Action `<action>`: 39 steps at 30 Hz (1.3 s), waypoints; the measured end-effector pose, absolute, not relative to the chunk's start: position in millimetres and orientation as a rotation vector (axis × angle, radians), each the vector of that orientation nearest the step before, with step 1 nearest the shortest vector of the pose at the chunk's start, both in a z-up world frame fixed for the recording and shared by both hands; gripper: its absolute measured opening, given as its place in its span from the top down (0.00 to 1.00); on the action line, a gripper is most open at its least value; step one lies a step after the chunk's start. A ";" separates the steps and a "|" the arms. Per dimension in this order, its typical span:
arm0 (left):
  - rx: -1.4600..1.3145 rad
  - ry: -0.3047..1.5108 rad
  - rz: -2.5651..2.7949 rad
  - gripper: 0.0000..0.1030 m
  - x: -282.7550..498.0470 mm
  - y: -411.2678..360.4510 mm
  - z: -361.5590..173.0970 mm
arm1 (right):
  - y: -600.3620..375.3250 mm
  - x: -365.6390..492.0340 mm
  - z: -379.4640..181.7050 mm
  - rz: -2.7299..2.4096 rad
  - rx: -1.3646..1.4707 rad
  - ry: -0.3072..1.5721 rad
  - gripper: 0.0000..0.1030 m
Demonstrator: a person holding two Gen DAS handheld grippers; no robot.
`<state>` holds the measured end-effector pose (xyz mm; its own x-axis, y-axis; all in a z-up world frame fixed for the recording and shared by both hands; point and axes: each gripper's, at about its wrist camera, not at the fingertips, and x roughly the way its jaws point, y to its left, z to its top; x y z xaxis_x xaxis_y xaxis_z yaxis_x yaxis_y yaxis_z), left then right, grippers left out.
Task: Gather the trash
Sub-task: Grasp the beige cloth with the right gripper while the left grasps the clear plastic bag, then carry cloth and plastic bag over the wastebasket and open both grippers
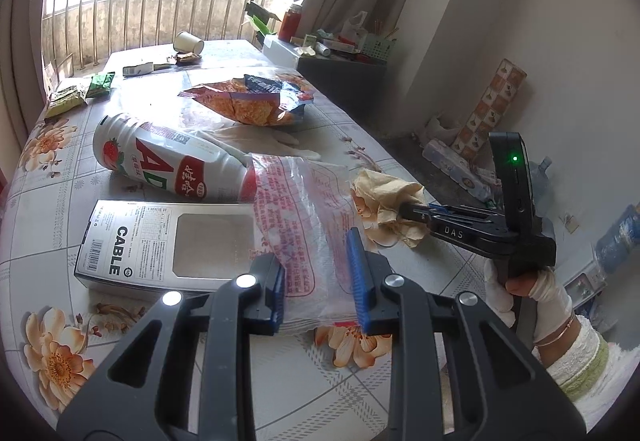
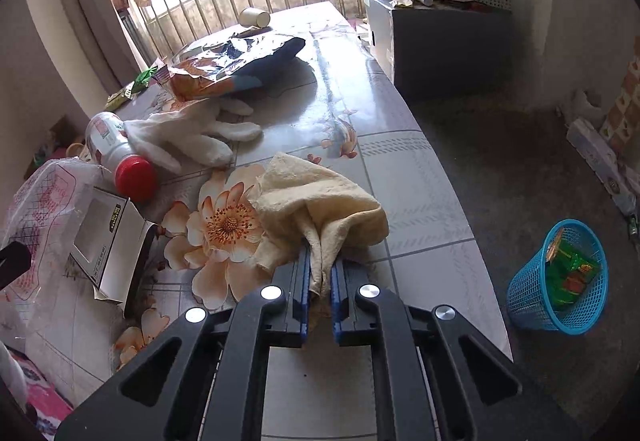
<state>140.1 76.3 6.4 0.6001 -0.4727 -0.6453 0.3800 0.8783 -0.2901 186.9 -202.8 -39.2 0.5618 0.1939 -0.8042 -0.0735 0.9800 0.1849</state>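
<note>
My left gripper [image 1: 318, 285] is shut on a clear plastic bag [image 1: 304, 209] with red print, whose near end sits between the blue pads [image 1: 358, 281]. The right gripper [image 2: 321, 281] is shut on a crumpled yellowish paper napkin [image 2: 316, 197] that rests on the flowered table [image 2: 400, 181]. In the left wrist view this gripper [image 1: 412, 211] comes in from the right, in a white-gloved hand [image 1: 548, 305], and pinches the napkin [image 1: 384, 197]. A white strawberry-drink bottle [image 1: 160, 161] with a red cap [image 2: 134, 173] lies on its side beside a grey cable box [image 1: 160, 241].
A torn orange crisp bag [image 1: 248, 97], a loose white glove [image 2: 192, 137], green packets [image 1: 80, 93] and a tipped paper cup [image 1: 189, 42] lie farther back. A blue mesh basket [image 2: 524, 297] holding wrappers stands on the floor right of the table edge. A cluttered cabinet [image 2: 440, 41] stands behind.
</note>
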 end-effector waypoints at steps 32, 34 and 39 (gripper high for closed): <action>0.047 0.723 -0.629 0.76 134.0 -42.2 35.0 | -332.1 110.9 10.7 0.031 0.404 0.781 0.92; 0.058 0.722 -0.633 0.76 135.0 -48.7 35.1 | -339.4 108.6 8.8 0.022 0.419 0.781 0.92; 0.087 0.718 -0.643 0.76 136.8 -64.8 35.7 | -356.0 102.6 4.2 -0.001 0.447 0.777 0.92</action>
